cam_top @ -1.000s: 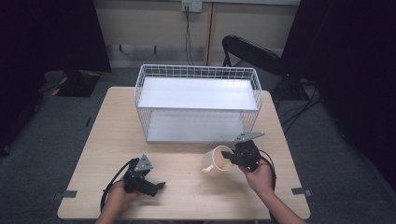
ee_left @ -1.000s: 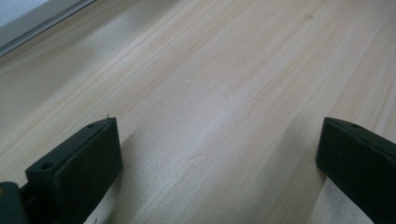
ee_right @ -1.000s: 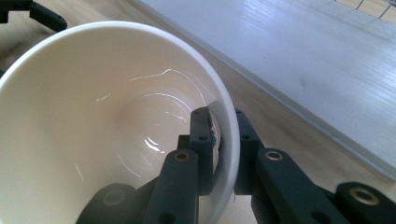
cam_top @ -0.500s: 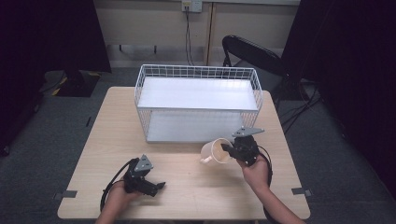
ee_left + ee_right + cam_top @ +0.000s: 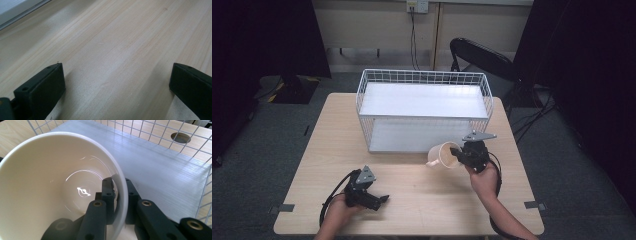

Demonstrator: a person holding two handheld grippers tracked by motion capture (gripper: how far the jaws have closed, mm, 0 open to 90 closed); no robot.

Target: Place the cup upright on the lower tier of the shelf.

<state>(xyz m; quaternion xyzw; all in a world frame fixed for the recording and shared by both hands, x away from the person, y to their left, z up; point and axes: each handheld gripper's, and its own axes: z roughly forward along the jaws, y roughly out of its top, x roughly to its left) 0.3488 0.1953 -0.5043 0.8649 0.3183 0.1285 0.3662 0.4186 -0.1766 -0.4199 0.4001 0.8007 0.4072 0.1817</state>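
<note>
Mug carried to the wire basket

Right gripper (image 5: 458,156) clamps its jaws on the white mug (image 5: 443,154) by its wall, held tilted above the table at the wire basket's (image 5: 422,76) near right corner. It should clear the rim, then lower gently. Left gripper (image 5: 379,199) rests released near the front edge.

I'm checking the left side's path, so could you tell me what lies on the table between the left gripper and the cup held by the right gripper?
Bare wooden table, as the high view shows, separates the left gripper from the cup.
</note>
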